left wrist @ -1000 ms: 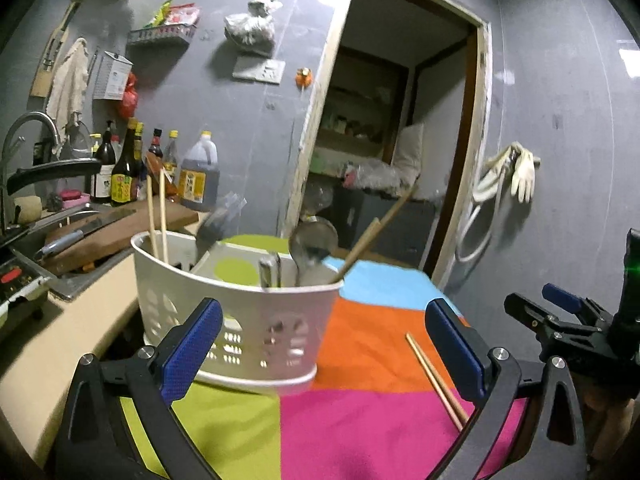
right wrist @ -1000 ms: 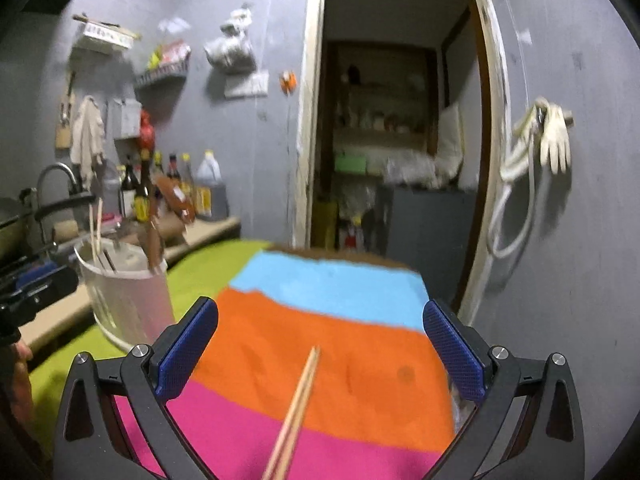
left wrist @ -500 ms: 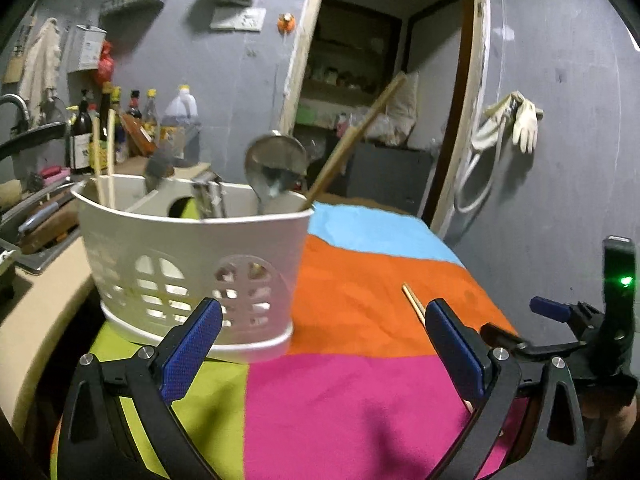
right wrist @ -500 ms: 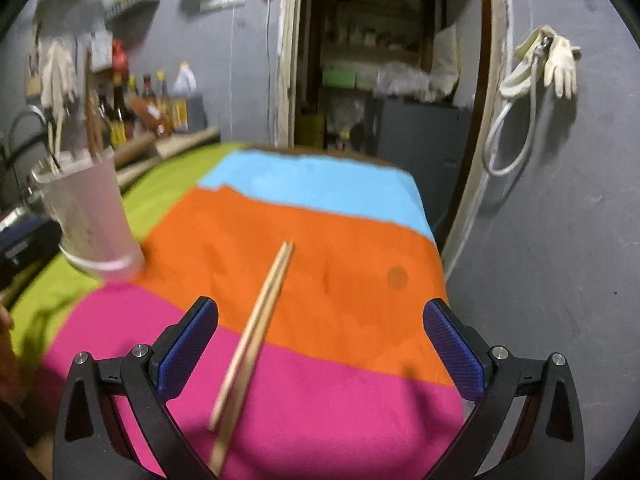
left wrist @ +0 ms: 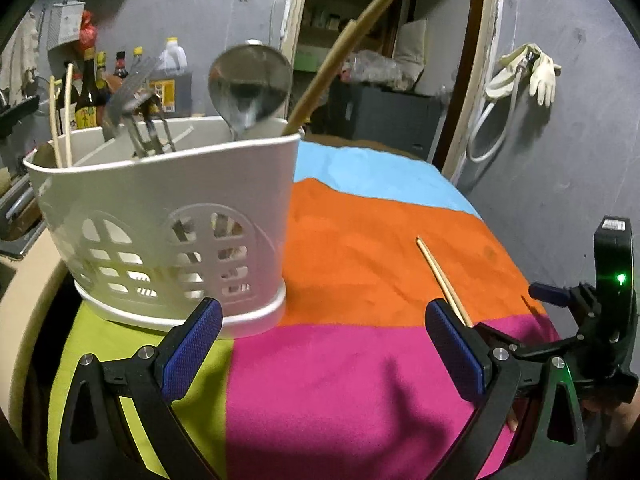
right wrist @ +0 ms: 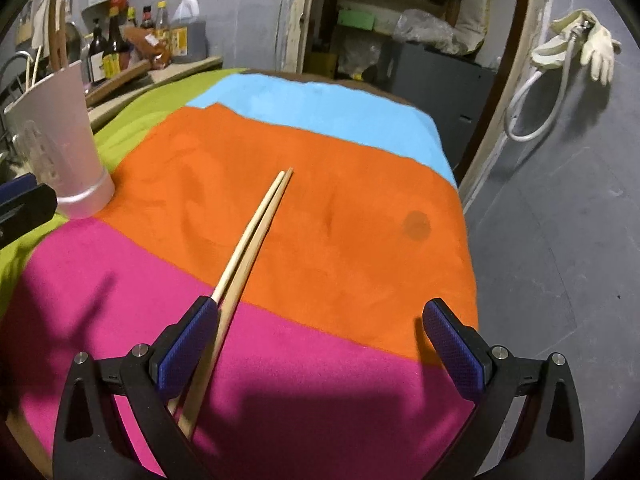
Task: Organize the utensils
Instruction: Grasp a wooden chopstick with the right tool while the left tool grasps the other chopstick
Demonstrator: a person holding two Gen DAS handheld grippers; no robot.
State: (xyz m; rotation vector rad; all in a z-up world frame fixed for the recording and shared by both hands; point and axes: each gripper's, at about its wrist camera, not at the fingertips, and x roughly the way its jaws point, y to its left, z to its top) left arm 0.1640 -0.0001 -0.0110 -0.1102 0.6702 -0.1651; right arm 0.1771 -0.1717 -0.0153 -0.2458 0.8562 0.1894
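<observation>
wooden chopsticks [right wrist: 256, 236] lie beside right gripper's [right wrist: 320, 348] spread jaws.

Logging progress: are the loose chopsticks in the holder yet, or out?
Out. The chopsticks lie flat on the cloth, apart from the holder; the open right gripper straddles them.

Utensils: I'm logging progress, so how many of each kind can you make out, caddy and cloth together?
Chopsticks in the caddy (caddy): 2
Chopsticks on the cloth (cloth): 2
Metal ladle: 1
Wooden handle: 1
Total: 6, plus blurred metal pieces I cannot count.
</observation>
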